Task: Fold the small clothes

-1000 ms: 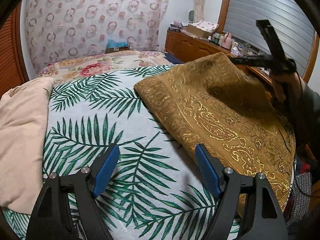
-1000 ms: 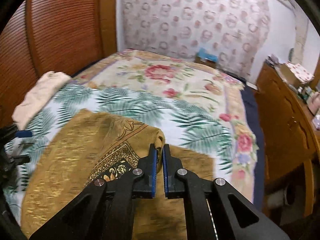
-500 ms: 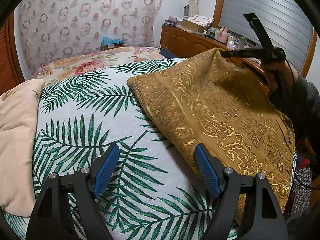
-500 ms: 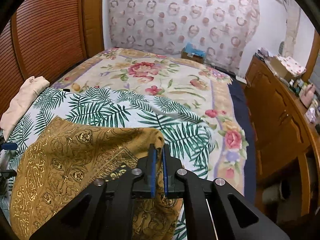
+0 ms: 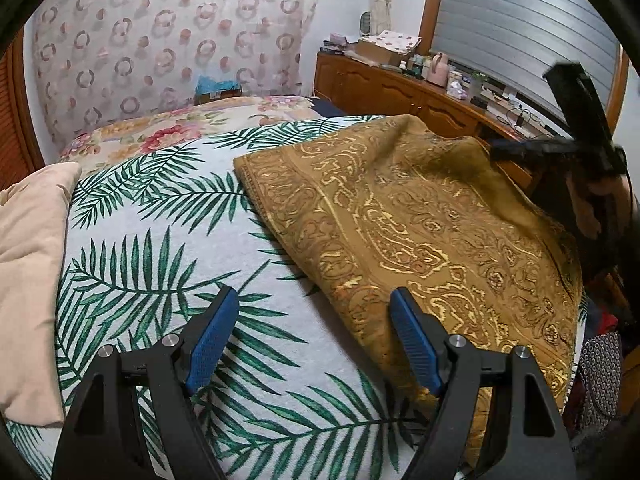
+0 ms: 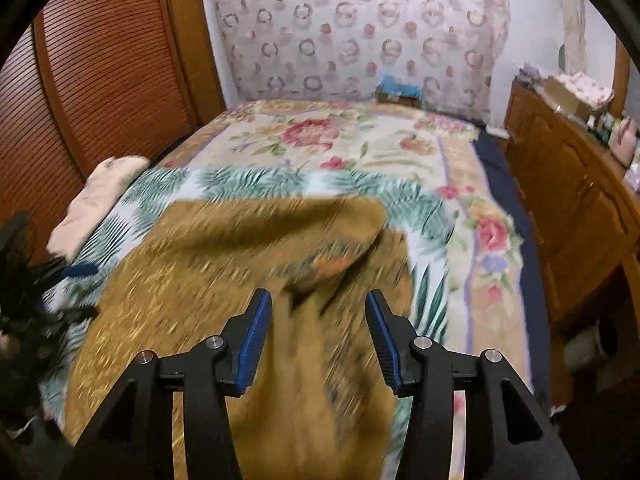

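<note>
The left gripper [image 5: 314, 314] angles down over the near part of the bed, its blue pads spread wide with nothing between them; only the palm-leaf sheet [image 5: 168, 280] shows in the gap. Its right finger [image 5: 414, 344] sits just above the near edge of the mustard patterned cloth [image 5: 420, 232], not touching it as far as can be told.

The right gripper [image 6: 318, 322] also tilts downward, at the bed's right side. Its jaws are opening, the pads apart and not pressing on anything; the cloth [image 6: 224, 272] lies below and ahead of them, blurred, with a raised fold just beyond the fingertips. From the left wrist camera, the right gripper [image 5: 500, 152] appears as a dark blurred shape past the cloth's far right corner, with the person's hand [image 5: 588, 204] on its handle.

The cloth is spread across the right half of the palm-leaf sheet, its right side draped toward the bed's right edge and its far part humped up. A beige folded garment [image 5: 28, 280] lies along the bed's left edge. Between it and the cloth a broad stretch of sheet is open, and the floral bedspread [image 6: 320, 136] beyond is open up to the headboard end. A wooden sideboard [image 6: 572, 192] runs close along the bed's right side
</note>
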Tool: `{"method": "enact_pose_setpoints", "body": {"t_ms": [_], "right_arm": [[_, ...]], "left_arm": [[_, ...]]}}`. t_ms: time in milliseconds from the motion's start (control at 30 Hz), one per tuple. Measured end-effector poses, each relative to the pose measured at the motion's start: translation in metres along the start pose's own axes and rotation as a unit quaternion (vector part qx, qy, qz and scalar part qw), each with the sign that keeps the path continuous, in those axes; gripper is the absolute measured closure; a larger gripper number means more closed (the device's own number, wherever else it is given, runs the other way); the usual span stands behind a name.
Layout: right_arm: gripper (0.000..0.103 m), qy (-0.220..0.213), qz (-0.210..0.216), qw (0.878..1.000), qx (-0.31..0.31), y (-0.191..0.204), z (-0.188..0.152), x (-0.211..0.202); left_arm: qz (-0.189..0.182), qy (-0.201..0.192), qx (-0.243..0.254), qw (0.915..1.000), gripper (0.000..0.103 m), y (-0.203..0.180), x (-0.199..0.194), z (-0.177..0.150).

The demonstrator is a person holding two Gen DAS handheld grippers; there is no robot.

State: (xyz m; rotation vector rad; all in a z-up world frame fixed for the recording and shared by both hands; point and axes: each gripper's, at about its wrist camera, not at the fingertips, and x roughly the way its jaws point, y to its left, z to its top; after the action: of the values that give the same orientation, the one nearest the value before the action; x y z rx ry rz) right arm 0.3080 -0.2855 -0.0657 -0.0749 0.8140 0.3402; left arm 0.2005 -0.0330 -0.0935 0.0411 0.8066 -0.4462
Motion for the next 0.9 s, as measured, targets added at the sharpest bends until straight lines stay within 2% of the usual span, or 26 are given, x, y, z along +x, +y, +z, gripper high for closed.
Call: {"method": "enact_pose_setpoints", "body": {"t_ms": [233, 267, 333, 400, 433, 567, 667, 767, 833, 900], "right_arm": [[0.053, 0.044, -0.001, 0.999, -0.001, -0.001, -0.037, 0.01], [0.056, 0.045, 0.0, 0.999, 0.002, -0.002, -0.039, 0.009], [0.08, 0.046, 0.007, 0.999, 0.002, -0.004, -0.045, 0.008], [0.095, 0.041, 0.017, 0.999, 0.001, -0.005, -0.046, 0.002], [0.097, 0.034, 0.018, 0.999, 0.004, -0.007, -0.047, -0.003], [0.099, 0.006, 0.006, 1.0, 0.003, -0.005, -0.051, -0.031], [0.099, 0.001, -0.005, 1.0, 0.009, -0.01, -0.061, -0.044], [0.099, 0.007, -0.035, 0.999, 0.032, -0.019, -0.072, -0.041], [0.091, 0.006, -0.042, 0.998, 0.045, -0.02, -0.078, -0.038], [0.089, -0.004, -0.055, 0.997, 0.05, -0.019, -0.083, -0.041]], "left_arm": [[0.0, -0.002, 0.003, 1.0, 0.024, -0.011, -0.008, -0.006], [0.0, -0.003, 0.003, 1.0, 0.024, -0.012, -0.01, -0.007], [0.0, -0.005, 0.004, 1.0, 0.024, -0.014, -0.014, -0.008], [0.0, -0.007, 0.003, 1.0, 0.024, -0.017, -0.018, -0.01], [-0.001, -0.009, 0.004, 1.0, 0.024, -0.019, -0.02, -0.01], [-0.001, -0.015, 0.005, 0.9999, 0.024, -0.027, -0.03, -0.014], [-0.006, -0.017, 0.006, 0.9998, 0.024, -0.032, -0.033, -0.016], [-0.008, -0.011, 0.004, 0.9999, 0.025, -0.036, -0.031, -0.02], [-0.007, -0.008, 0.005, 0.9999, 0.024, -0.038, -0.03, -0.022], [-0.005, -0.007, 0.006, 0.9999, 0.024, -0.042, -0.031, -0.025]]}}
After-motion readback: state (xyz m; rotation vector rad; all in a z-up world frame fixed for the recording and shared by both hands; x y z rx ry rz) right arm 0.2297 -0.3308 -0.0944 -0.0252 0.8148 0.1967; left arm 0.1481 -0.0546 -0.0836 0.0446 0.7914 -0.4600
